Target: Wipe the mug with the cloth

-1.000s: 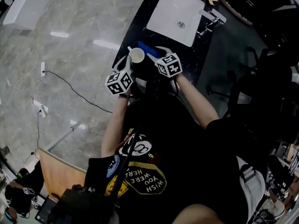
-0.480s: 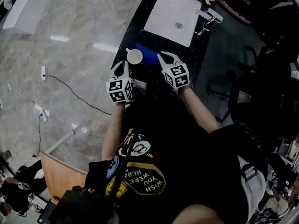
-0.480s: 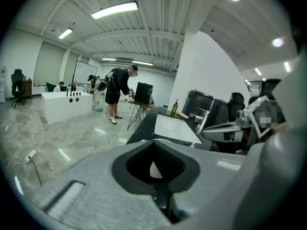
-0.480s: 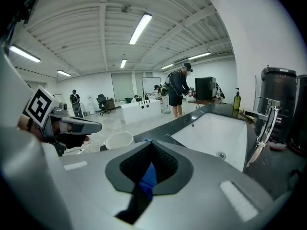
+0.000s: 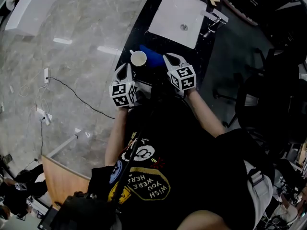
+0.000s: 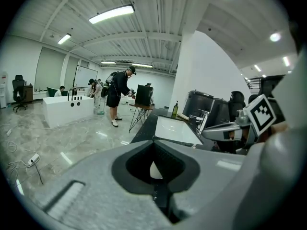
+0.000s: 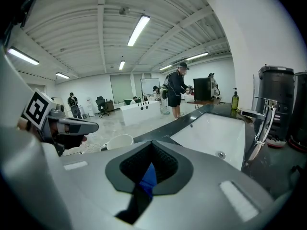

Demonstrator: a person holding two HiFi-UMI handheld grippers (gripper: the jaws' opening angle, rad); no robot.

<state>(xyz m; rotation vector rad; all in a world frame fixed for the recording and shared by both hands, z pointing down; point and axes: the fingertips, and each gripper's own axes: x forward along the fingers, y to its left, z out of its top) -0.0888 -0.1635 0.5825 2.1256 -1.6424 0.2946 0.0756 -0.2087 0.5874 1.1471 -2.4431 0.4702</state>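
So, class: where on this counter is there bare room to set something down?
Bare: the counter strip between sink and mug, and the patch between right gripper and tap. Crowded: around mug and cloth.

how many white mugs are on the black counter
1. The white ceramic mug stands near the black counter's left edge, beside the blue cloth, just ahead of the left gripper. The person's body hides the counter's near end, so more could be hidden.

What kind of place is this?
Probably a big workshop hall, not a home bathroom: the white sink sits in a black counter on an open marble floor, with strip lights overhead.
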